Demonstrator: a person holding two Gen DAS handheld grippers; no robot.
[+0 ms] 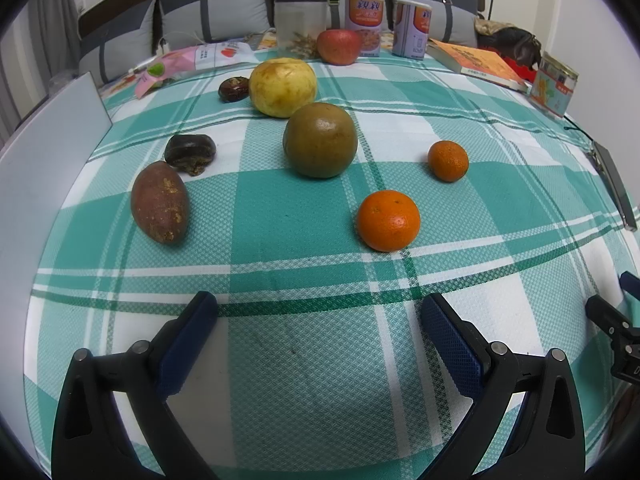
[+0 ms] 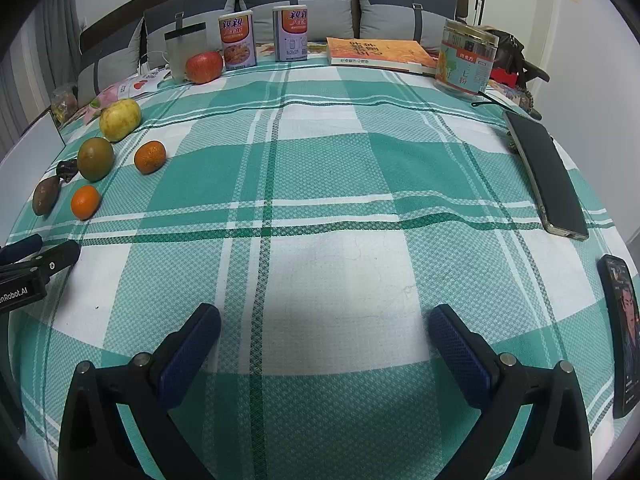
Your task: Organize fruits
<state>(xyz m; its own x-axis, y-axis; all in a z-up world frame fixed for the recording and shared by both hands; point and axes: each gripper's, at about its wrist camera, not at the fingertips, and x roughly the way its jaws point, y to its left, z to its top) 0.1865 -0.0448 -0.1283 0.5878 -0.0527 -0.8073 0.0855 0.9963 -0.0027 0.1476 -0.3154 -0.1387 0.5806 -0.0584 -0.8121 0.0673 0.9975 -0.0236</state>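
Fruits lie on a green-and-white checked cloth (image 1: 280,208). In the left wrist view: a near orange (image 1: 388,220), a smaller orange (image 1: 448,161), a green-brown round fruit (image 1: 320,140), a yellow fruit (image 1: 282,87), a red apple (image 1: 339,46) at the back, a reddish-brown oval sweet potato (image 1: 159,202) and two dark chestnut-like pieces (image 1: 190,153) (image 1: 233,89). My left gripper (image 1: 320,312) is open and empty, short of the near orange. My right gripper (image 2: 325,320) is open and empty over bare cloth; the fruits (image 2: 95,159) sit far to its left.
Two cans (image 2: 237,42) (image 2: 290,34), a clear container (image 1: 301,20), an orange book (image 2: 380,54) and a labelled jar (image 2: 466,62) line the back. Two phones (image 2: 546,176) (image 2: 622,336) lie on the right. A white board (image 1: 48,148) stands at left. Grey cushions are behind.
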